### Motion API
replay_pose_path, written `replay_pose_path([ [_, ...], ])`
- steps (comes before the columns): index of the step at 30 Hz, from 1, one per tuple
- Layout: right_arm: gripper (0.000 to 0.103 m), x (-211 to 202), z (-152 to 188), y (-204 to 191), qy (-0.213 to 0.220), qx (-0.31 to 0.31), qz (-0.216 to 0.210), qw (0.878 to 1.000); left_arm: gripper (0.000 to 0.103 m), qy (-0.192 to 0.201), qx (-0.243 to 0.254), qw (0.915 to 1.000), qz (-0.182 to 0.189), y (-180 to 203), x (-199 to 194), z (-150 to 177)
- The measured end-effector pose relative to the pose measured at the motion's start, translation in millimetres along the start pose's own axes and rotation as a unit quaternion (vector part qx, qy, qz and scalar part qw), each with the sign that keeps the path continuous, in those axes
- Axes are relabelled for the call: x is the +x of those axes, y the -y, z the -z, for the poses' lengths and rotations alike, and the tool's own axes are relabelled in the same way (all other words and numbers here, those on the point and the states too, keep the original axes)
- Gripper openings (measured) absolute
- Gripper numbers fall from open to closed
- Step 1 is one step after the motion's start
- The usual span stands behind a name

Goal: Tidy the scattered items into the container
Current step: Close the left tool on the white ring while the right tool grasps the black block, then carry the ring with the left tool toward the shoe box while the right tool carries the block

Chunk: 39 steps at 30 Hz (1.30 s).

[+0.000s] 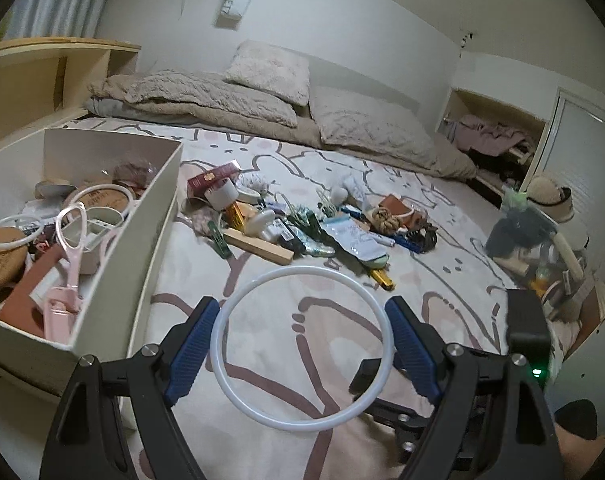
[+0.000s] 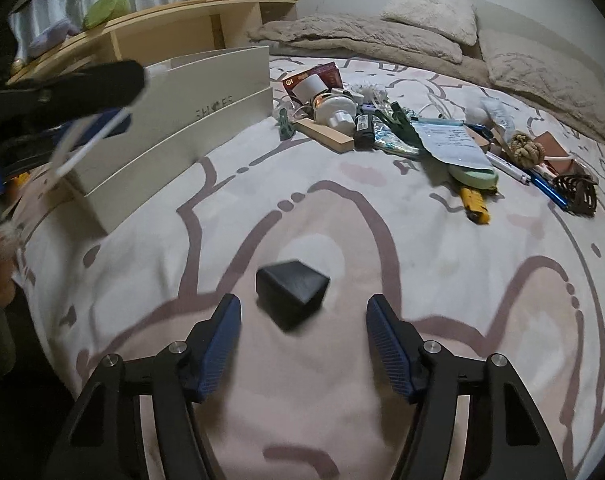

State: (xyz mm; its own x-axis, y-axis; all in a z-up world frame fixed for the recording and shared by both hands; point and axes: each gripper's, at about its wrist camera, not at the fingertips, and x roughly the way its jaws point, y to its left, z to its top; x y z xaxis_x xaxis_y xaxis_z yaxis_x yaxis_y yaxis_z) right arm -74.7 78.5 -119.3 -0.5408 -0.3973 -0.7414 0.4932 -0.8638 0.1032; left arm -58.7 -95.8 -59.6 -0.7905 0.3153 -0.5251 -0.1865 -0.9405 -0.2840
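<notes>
Left wrist view: my left gripper (image 1: 304, 330) is clamping a white ring (image 1: 305, 347) across its width, near the cream container (image 1: 114, 256) at left. The pinched hoop could spring free, or catch the container's wall on entry.

Right wrist view: my right gripper (image 2: 303, 336) is standing open around a small black box (image 2: 291, 292) lying on the bedspread (image 2: 442, 280), pads not touching. An off-centre closure could nudge it aside.

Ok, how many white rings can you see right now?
3. One white ring is gripped in the left gripper above the bedspread; a second lies at the container's left edge; a third rests on a cork lid inside. Others may be buried.
</notes>
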Motion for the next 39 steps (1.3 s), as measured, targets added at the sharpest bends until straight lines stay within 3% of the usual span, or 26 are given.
replay_pose_path([
  [2, 0.066, 5, -3, 0, -0.001, 0.009, -0.002, 1.0, 0.085, 0.001, -0.001, 1.0, 0.003, -1, -1, 0],
  [10, 0.04, 9, -4, -5, 0.003, -0.007, 0.008, 1.0, 0.085, 0.007, 0.004, 0.9999, 0.007, 0, -4, -1],
  [25, 0.039, -29, -19, 0, 0.039, 0.014, -0.017, 0.999, 0.085, 0.016, -0.017, 0.9997, 0.005, 6, -19, -17],
  [39, 0.039, -81, -69, -8, 0.103, -0.008, -0.068, 0.992, 0.085, 0.08, 0.005, 0.996, -0.04, 6, -55, -73],
])
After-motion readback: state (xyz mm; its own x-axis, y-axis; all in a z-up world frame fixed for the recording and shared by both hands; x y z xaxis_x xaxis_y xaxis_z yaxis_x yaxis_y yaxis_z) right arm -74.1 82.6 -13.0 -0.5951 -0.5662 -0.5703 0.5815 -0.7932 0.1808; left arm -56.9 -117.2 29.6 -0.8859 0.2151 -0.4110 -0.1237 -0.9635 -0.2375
